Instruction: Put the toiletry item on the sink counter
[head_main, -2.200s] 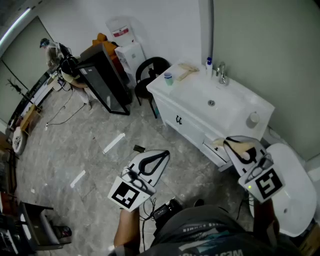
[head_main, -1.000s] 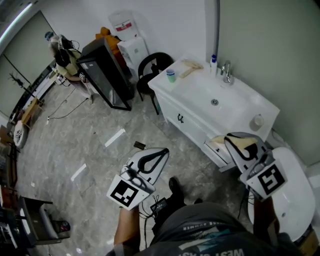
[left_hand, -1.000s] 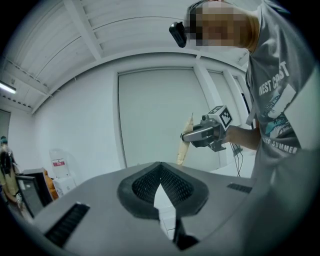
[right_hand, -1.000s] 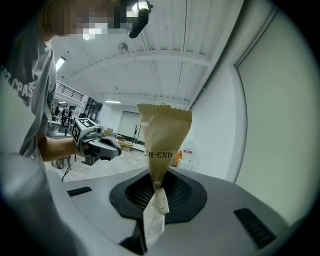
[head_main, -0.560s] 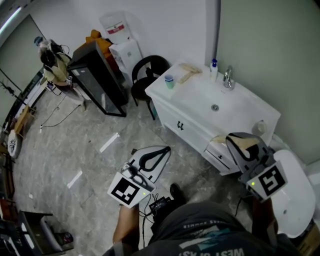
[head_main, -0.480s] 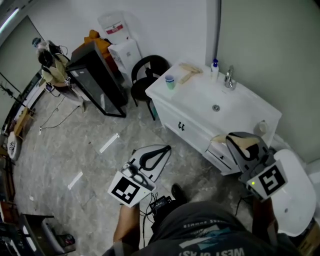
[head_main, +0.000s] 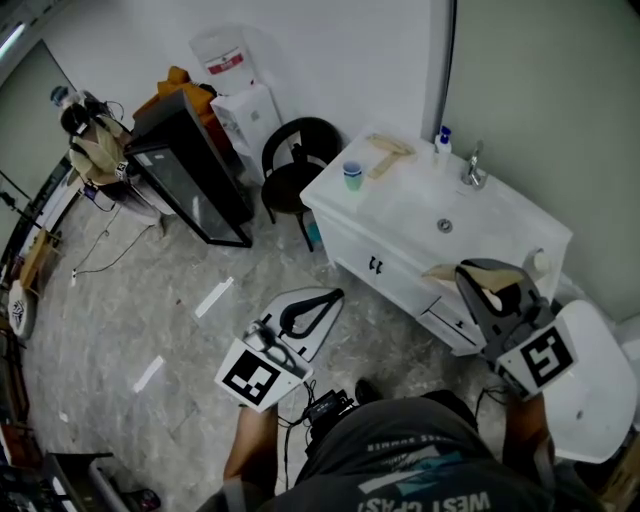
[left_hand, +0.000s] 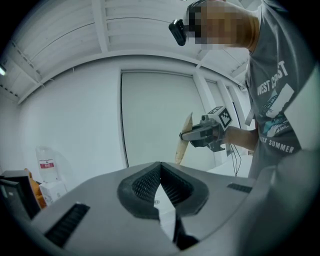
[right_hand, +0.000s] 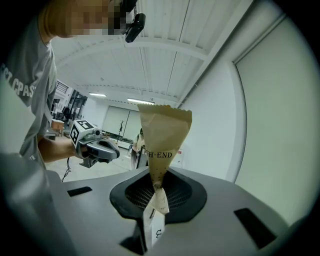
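Observation:
A tan, cone-shaped toiletry tube (right_hand: 163, 142) with dark print stands up between the jaws of my right gripper (right_hand: 158, 189), which is shut on its narrow end. In the head view the right gripper (head_main: 478, 281) hangs at the front right of the white sink counter (head_main: 396, 214), with the tube (head_main: 443, 272) pointing at the drawers. My left gripper (head_main: 333, 297) is shut and empty, held over the floor in front of the vanity. The left gripper view shows its jaws (left_hand: 160, 186) meeting, with the right gripper (left_hand: 204, 134) and the tube (left_hand: 184, 144) beyond.
On the counter are a faucet (head_main: 473, 166), a blue-capped bottle (head_main: 442, 144), a cup (head_main: 352, 175) and a wooden item (head_main: 386, 153). A black chair (head_main: 298, 158) and a black cabinet (head_main: 190, 172) stand left of the vanity. A white toilet (head_main: 592, 392) is at the right.
The vanity has slid right and slightly down in the head view as the person moves across the room. Both grippers travel along in the same pose, the tube still gripped.

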